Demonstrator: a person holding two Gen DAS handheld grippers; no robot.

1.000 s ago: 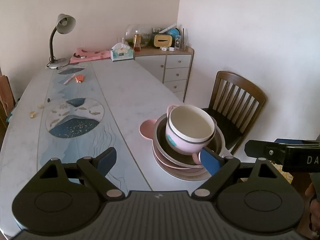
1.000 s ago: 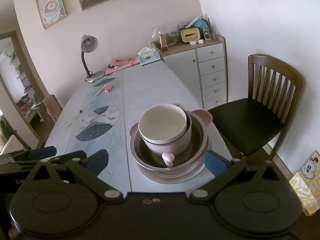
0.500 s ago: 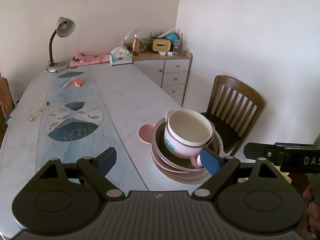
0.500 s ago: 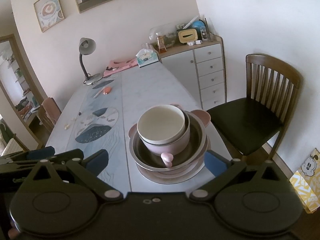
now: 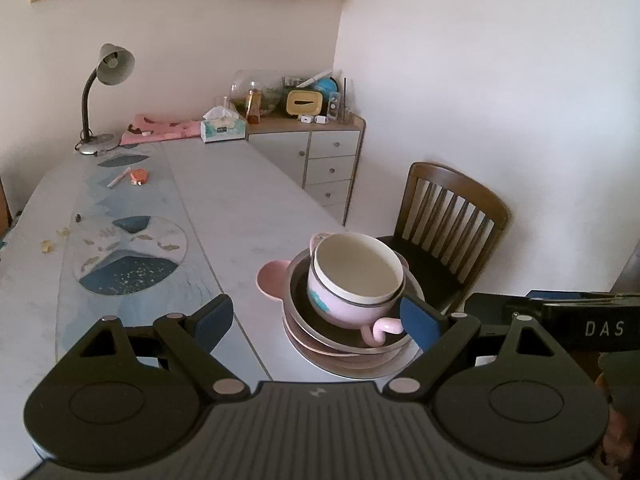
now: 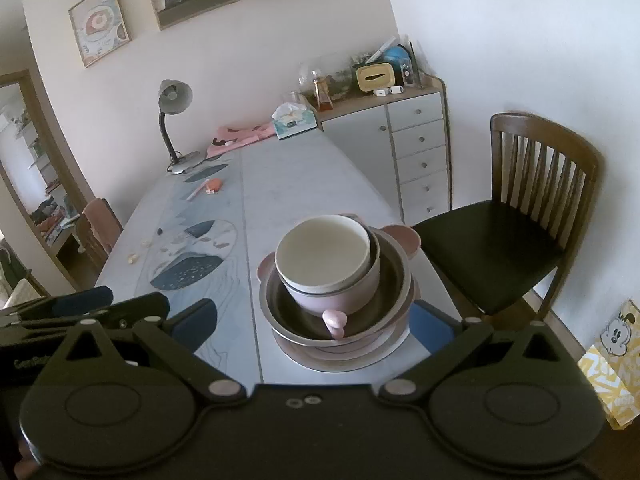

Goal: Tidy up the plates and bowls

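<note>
stacked already: cream bowl (image 6: 322,250) nested in pink handled cup (image 6: 334,286), inside grey metal bowl (image 6: 394,276), over pink plates (image 6: 340,354), all on the near end of the bench (image 5: 248,200), well short of the desk lamp (image 5: 105,96) at the far end. cup handle (image 6: 334,322) pointing back at the right tool (image 6: 316,322); no long axis in the round stack, upright only. looks like the finish or a check. next move, if any: lifting out the tilted cup to reseat it level. right tool jaws wide apart, gripping nothing; left tool (image 5: 316,316) likewise spread, empty, stack just past its right pad.
</note>
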